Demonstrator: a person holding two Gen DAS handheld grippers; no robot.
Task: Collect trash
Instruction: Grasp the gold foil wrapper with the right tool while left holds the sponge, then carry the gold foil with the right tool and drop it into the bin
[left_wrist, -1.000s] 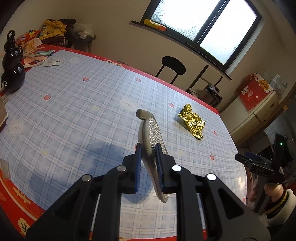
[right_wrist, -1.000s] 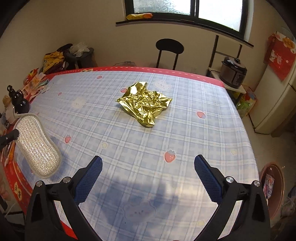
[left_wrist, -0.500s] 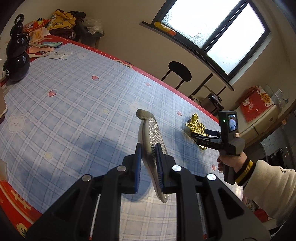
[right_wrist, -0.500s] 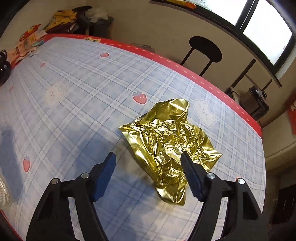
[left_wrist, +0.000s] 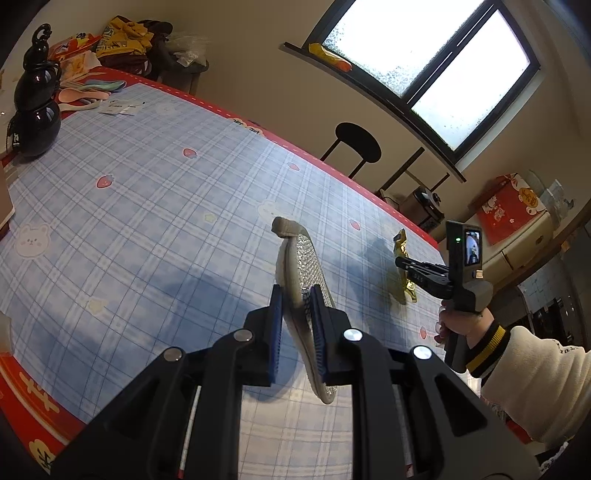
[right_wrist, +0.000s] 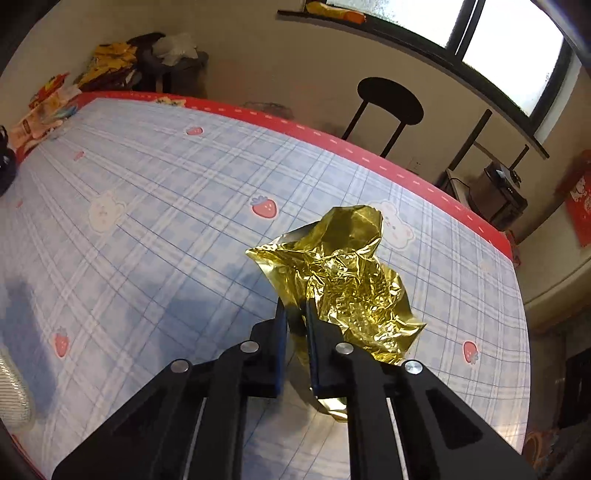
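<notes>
My left gripper (left_wrist: 296, 295) is shut on a grey, glittery shoe insole (left_wrist: 308, 269) and holds it edge-up over the blue checked tablecloth (left_wrist: 147, 206). My right gripper (right_wrist: 294, 314) is shut on a crumpled gold foil wrapper (right_wrist: 343, 273), which bulges up and to the right of the jaws. In the left wrist view the right gripper (left_wrist: 402, 264) sits at the far right of the table with the gold wrapper (left_wrist: 403, 254) at its tip. The insole's end shows at the left edge of the right wrist view (right_wrist: 13, 391).
A black gourd-shaped bottle (left_wrist: 35, 107) stands at the table's far left, with spoons and packets (left_wrist: 88, 88) behind it. A black stool (right_wrist: 389, 103) stands beyond the far red table edge. A rice cooker (right_wrist: 502, 188) sits on a low rack at the right.
My right gripper has moved forward to the gold wrapper and closed on it. My left gripper still holds the insole and has shifted only a little.
</notes>
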